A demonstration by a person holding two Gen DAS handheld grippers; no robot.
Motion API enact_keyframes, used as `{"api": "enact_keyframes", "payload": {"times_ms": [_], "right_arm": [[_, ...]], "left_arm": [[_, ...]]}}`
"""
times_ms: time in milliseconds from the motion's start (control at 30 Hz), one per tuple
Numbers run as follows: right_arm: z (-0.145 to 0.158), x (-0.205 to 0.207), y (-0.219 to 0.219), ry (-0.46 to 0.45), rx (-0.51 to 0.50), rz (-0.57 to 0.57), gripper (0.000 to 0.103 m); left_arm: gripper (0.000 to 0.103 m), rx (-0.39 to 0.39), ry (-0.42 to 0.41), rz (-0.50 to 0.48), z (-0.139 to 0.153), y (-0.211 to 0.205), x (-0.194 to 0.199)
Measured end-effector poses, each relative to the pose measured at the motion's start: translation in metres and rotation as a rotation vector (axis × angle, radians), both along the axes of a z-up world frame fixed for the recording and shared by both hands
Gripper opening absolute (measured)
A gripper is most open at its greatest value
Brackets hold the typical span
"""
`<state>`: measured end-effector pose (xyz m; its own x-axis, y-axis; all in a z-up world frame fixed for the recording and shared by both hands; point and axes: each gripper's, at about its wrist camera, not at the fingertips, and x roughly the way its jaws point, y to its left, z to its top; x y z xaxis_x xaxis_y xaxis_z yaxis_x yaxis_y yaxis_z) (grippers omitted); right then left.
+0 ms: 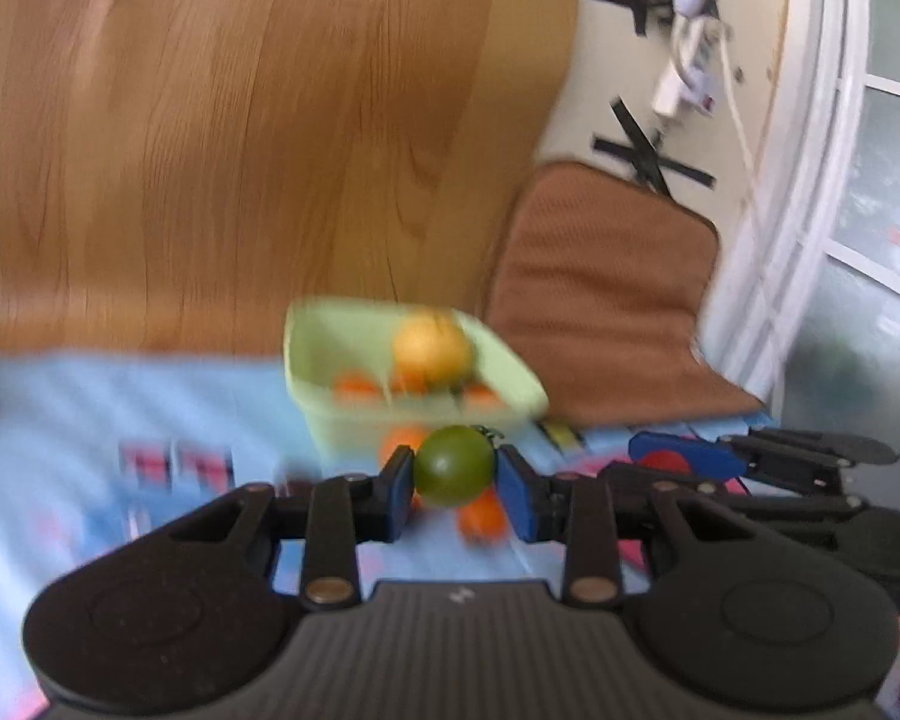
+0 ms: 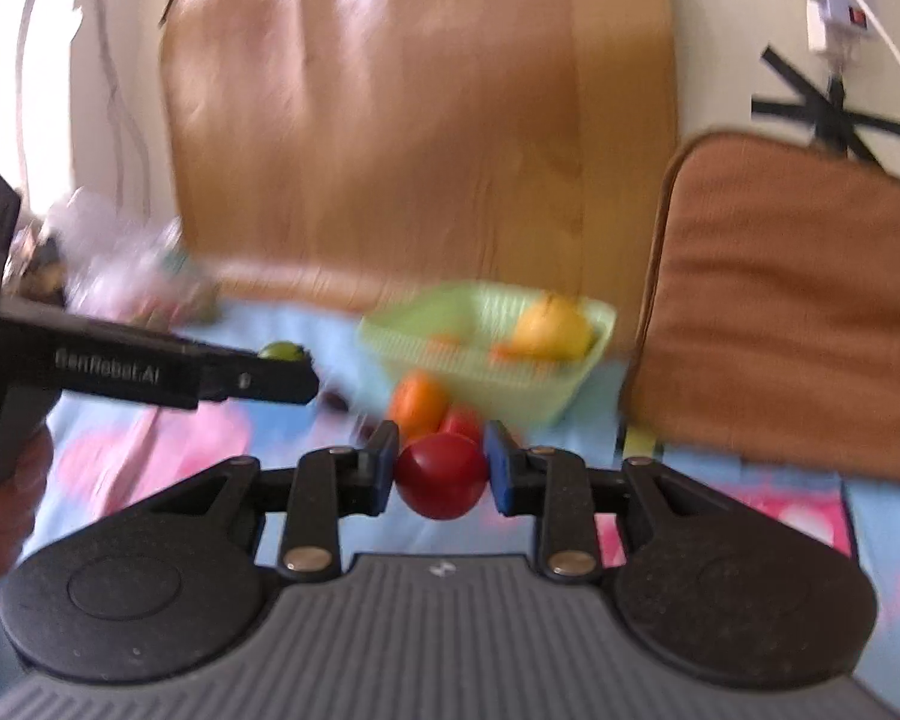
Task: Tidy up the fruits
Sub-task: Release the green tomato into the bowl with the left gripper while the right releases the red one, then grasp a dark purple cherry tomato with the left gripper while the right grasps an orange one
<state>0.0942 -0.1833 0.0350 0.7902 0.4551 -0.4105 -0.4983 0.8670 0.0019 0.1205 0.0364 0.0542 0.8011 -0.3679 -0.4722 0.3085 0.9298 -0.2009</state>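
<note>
Fruit is pinched in both your grippers, green (image 1: 453,467) in the left (image 1: 455,483), red (image 2: 442,475) in the right (image 2: 441,468), low centre just short of the basket (image 1: 354,420); round skins may squirt free if you rush.

Home setting, likely a living or dining area. Wood-grain table top (image 1: 270,138) partly covered by a light blue cloth (image 1: 90,408) with pink print. Brown seat cushion (image 1: 600,294) just beside the table edge. White power strip (image 1: 675,87) with cables on a pale floor marked with black tape crosses (image 1: 648,156). White-framed glazed door or window (image 1: 810,138) at the side. Pale green plastic basket (image 2: 570,390) of fruit on the cloth.
</note>
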Motion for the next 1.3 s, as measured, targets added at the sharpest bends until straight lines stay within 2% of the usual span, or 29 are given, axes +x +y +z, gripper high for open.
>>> {"api": "enact_keyframes", "payload": {"times_ms": [100, 233, 367, 433, 533, 633, 800, 933, 1067, 1200, 1300], "right_arm": [[0.008, 0.047, 0.007, 0.002, 0.027, -0.009, 0.034], [-0.004, 0.097, 0.018, 0.039, 0.003, -0.021, 0.034], [-0.023, 0.123, 0.023, 0.089, -0.014, -0.02, 0.034], [-0.027, 0.13, 0.024, 0.107, -0.01, -0.015, 0.035], [-0.028, 0.133, 0.018, 0.108, 0.019, -0.024, 0.051], [-0.019, 0.127, 0.01, 0.083, 0.057, -0.041, 0.051], [-0.003, 0.098, -0.011, 0.072, 0.123, -0.034, 0.051], [-0.012, 0.06, -0.013, 0.126, 0.098, 0.022, 0.051], [-0.028, 0.037, 0.004, 0.189, 0.037, 0.068, 0.05], [-0.038, 0.037, 0.023, 0.195, -0.019, 0.07, 0.05], [-0.044, 0.051, 0.027, 0.235, -0.019, 0.056, 0.05]], "left_arm": [[0.03, 0.009, 0.018, 0.009, 0.006, -0.003, 0.049], [0.03, 0.04, 0.078, 0.027, -0.006, -0.009, 0.1], [0.03, 0.058, 0.154, 0.036, -0.026, -0.012, 0.129], [0.034, 0.064, 0.159, 0.04, -0.032, -0.014, 0.135], [0.044, 0.051, 0.143, 0.05, -0.032, -0.007, 0.129], [0.044, 0.025, 0.116, 0.066, -0.023, 0.003, 0.119], [0.044, -0.053, 0.07, 0.083, -0.006, 0.036, 0.074], [0.044, -0.028, 0.098, 0.082, -0.019, 0.053, 0.049], [0.044, 0.009, 0.165, 0.075, -0.04, 0.057, 0.049], [0.044, 0.031, 0.175, 0.062, -0.05, 0.05, 0.057], [0.041, 0.057, 0.181, 0.053, -0.056, 0.04, 0.067]]}}
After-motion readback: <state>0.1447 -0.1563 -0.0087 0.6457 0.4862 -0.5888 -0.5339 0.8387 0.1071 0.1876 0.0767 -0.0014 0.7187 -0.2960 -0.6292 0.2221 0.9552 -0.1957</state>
